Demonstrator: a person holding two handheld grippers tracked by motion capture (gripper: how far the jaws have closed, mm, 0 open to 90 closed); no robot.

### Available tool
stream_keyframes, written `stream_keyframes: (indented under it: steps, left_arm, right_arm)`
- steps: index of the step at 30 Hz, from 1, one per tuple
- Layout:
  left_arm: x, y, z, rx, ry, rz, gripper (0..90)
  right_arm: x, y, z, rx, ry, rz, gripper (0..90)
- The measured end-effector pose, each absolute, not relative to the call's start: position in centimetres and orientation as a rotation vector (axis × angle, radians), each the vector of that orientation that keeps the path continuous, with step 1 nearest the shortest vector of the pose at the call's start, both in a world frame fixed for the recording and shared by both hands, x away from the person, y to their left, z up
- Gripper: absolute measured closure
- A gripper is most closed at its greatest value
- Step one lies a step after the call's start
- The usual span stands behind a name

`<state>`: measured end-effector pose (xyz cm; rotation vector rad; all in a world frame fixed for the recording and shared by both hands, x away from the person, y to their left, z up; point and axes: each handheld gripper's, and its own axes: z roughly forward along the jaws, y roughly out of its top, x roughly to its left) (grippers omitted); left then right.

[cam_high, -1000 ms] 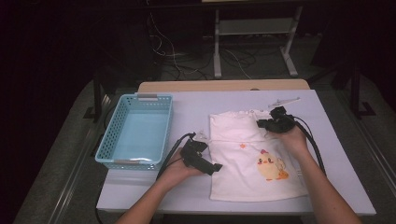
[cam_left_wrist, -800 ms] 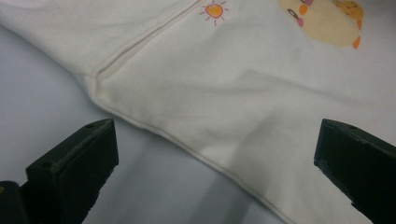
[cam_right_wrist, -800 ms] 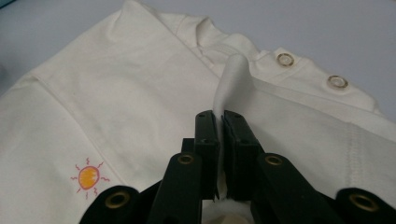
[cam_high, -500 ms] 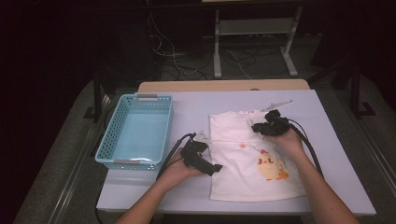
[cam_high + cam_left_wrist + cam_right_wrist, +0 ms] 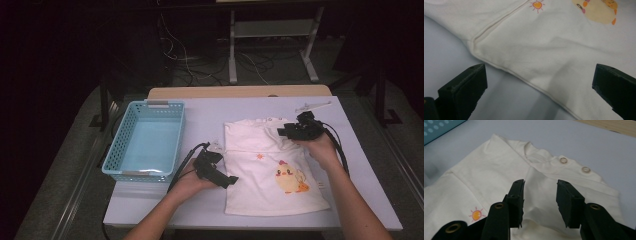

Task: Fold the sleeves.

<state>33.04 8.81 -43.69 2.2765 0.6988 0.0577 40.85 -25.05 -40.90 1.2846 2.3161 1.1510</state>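
At the near edge of the pale surface (image 5: 165, 210), the person's two forearms come in from below. The left hand holds the left claw (image 5: 224, 178) low over the surface, just beside the left edge of a cream-white shirt (image 5: 270, 170). In the left gripper view its jaws stand wide apart, with nothing between them; under the gap you see the hem line of the shirt and a folded seam that runs up toward a small orange sun print (image 5: 537, 4). One jaw is over the bare surface, the other over the cloth.

The shirt lies flat on the right half of the surface, with its bottom hem toward the person and its neck toward the far side. On its front there is a yellow chick print (image 5: 290, 177), and the little sun is a bit farther up and to the left of it.

Farther away, the right hand holds the right claw (image 5: 286, 132) over the upper right part of the shirt, near the shoulder. Its jaws have just been opening. In the right gripper view they are partly spread, and the cloth under them makes a small raised wrinkle; the pads do not press on it. Beyond the jaws you see the neck opening and two round snap buttons (image 5: 563, 160) on the shoulder.

To the left of the shirt, well apart from it, stands a light blue basket (image 5: 117, 150). On the far right part of the surface lies a thin white hanger (image 5: 312, 105).
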Motion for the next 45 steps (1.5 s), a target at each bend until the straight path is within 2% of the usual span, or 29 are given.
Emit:
stream_keyframes:
  steps: [16,29,42,45]
  left_arm:
    - [33.0,8.7,-43.8,2.277,0.699,0.058,0.0]
    - [33.0,8.7,-43.7,2.278,0.699,0.055,0.0]
    - [33.0,8.7,-43.8,2.281,0.695,0.057,0.0]
    - [33.0,8.7,-43.8,2.279,0.697,0.056,0.0]
  right_arm:
    - [40.7,-30.8,-41.2,1.476,2.175,1.134,54.7]
    - [42.1,-30.9,-42.7,1.542,2.141,1.133,52.3]
    - [42.5,-30.6,-44.5,1.607,2.206,1.110,66.8]
    - [42.5,-30.5,-44.6,1.605,2.211,1.109,72.6]
